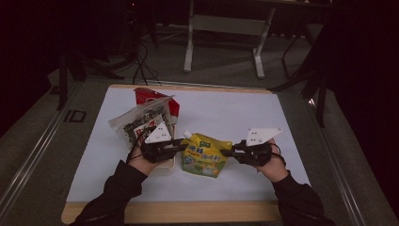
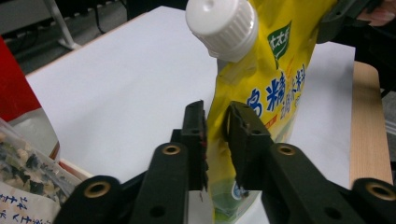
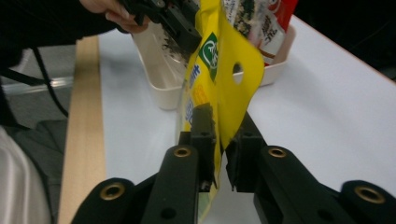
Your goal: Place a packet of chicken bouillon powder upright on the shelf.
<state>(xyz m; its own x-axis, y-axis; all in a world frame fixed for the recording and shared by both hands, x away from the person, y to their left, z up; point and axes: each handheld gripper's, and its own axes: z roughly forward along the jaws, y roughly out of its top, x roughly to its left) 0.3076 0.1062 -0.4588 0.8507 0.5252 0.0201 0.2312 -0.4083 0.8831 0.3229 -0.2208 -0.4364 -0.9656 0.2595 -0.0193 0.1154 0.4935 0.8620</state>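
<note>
A yellow spouted pouch (image 1: 205,157) with a white screw cap (image 2: 223,25) stands upright between my two grippers, near the middle of the white sheet. My left gripper (image 1: 181,146) comes in from the left. In the left gripper view its jaws (image 2: 215,112) pinch the pouch's (image 2: 275,70) edge just below the cap. My right gripper (image 1: 227,152) comes in from the right. The right gripper view has its jaws (image 3: 223,121) shut on the pouch's (image 3: 224,70) flat seam, under the hang hole. Each gripper's grey three-cornered plate points upward.
A cream tray (image 3: 159,88) sits just left of the pouch, under my left hand. It holds a red bag (image 1: 150,96) and a clear bag of dark seeds (image 1: 139,122). The white sheet (image 1: 226,113) covers a wooden table (image 1: 188,212); desk legs stand on the floor beyond it.
</note>
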